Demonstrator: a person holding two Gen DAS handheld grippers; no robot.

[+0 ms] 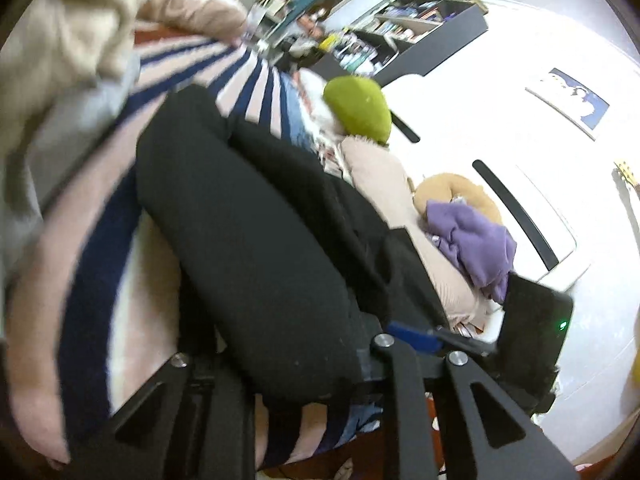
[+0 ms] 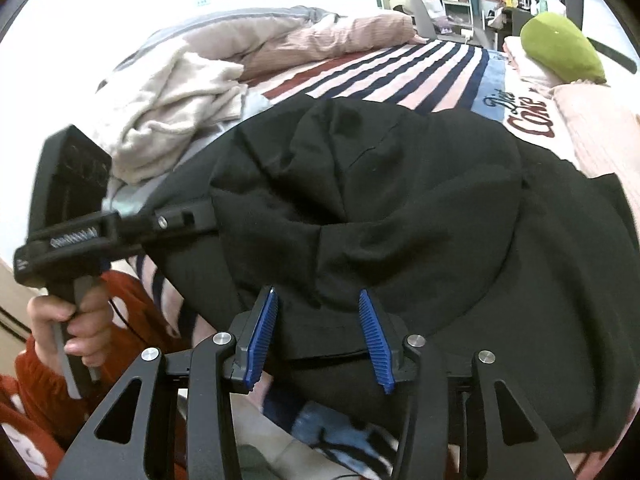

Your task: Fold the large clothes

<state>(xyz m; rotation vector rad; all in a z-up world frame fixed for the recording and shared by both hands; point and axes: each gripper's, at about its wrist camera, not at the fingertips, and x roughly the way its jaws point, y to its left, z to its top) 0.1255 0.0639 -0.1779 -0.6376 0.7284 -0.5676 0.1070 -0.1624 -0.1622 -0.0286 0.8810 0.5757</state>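
Note:
A black garment [image 2: 420, 208] lies in a folded bundle on a striped bedspread [image 2: 400, 72]; it fills the middle of the left wrist view [image 1: 248, 240] too. My right gripper [image 2: 320, 332] is open, its blue pads [image 2: 374, 336] on either side of the garment's near edge, not closed on it. My left gripper [image 2: 188, 216] reaches in from the left and its fingers go under a fold of the black cloth. In the left wrist view the cloth drapes over the left gripper's fingers [image 1: 416, 338], and only one blue pad shows.
A beige garment [image 2: 176, 104] and a pink quilt [image 2: 320, 36] lie at the far left of the bed. A green cushion [image 2: 560, 48], a pink blanket [image 1: 384, 184] and a purple garment [image 1: 472, 240] lie on the right side. Shelves stand beyond.

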